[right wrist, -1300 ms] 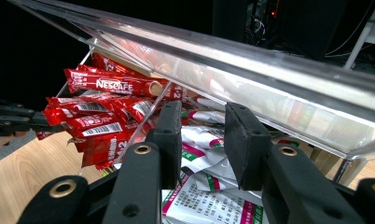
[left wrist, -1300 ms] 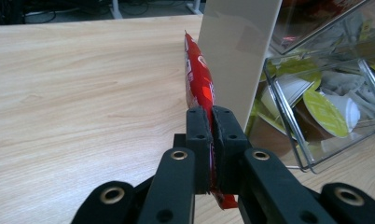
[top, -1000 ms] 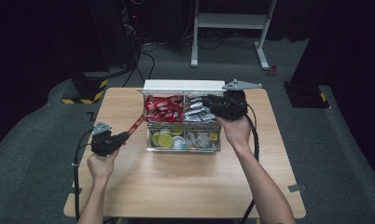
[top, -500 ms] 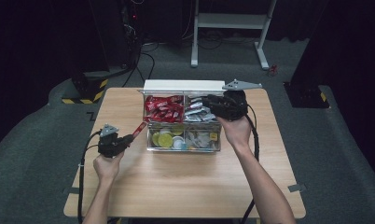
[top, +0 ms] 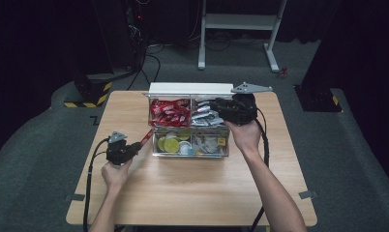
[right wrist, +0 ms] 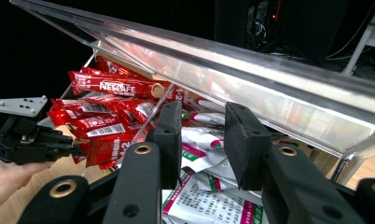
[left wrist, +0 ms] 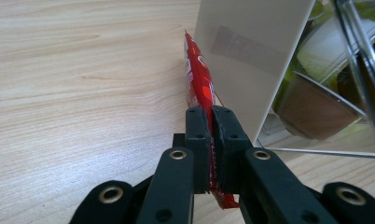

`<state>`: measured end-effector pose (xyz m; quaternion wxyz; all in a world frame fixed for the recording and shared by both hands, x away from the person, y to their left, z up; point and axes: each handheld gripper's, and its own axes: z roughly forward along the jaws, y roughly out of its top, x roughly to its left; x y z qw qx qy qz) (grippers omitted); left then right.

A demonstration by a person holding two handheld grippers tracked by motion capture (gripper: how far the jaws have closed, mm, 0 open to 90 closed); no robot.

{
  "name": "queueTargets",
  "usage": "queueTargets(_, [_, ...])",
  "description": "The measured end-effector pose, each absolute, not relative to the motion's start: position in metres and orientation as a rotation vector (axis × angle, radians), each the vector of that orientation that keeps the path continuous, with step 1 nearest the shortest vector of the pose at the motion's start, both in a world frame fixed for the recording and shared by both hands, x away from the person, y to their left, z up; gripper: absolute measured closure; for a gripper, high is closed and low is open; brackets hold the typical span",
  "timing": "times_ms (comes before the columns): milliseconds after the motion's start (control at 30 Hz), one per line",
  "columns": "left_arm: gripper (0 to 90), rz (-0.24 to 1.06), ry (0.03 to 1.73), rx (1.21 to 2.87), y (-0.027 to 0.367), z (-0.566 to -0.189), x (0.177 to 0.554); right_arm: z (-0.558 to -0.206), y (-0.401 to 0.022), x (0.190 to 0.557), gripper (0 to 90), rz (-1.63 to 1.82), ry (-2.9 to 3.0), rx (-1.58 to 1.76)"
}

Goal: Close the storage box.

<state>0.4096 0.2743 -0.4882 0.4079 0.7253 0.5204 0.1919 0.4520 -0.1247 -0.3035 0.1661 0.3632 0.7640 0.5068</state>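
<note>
A clear box (top: 190, 154) with several compartments stands mid-table, its lid (top: 190, 88) raised at the back. My left gripper (top: 137, 146) is shut on a red sachet (top: 145, 137) just left of the box, low over the wood. In the left gripper view the sachet (left wrist: 199, 79) runs edge-on between the jaws (left wrist: 211, 112), beside the box's white side wall (left wrist: 251, 51). My right gripper (top: 216, 107) hovers over the back right compartment. Its jaws (right wrist: 203, 112) stand apart with nothing between them, just under the clear lid (right wrist: 251, 70).
Red sachets (right wrist: 106, 100) fill the back left compartment, white sachets (right wrist: 199, 154) the back right. Yellow-green round pods (top: 171, 144) lie front left and mixed packets (top: 209, 142) front right. Bare wood (top: 192, 193) lies in front of the box. Cables trail off both grippers.
My left gripper has sunk a little toward the table with the red sachet, staying beside the box's left wall. The right gripper has kept still.
</note>
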Motion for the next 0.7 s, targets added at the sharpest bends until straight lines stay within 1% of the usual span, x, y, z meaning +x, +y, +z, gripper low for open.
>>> queueTargets(700, [83.3,0.436,1.328,1.859,0.268,-0.500,0.411,-0.303,-0.125,0.452,67.0,1.447,2.178,1.045])
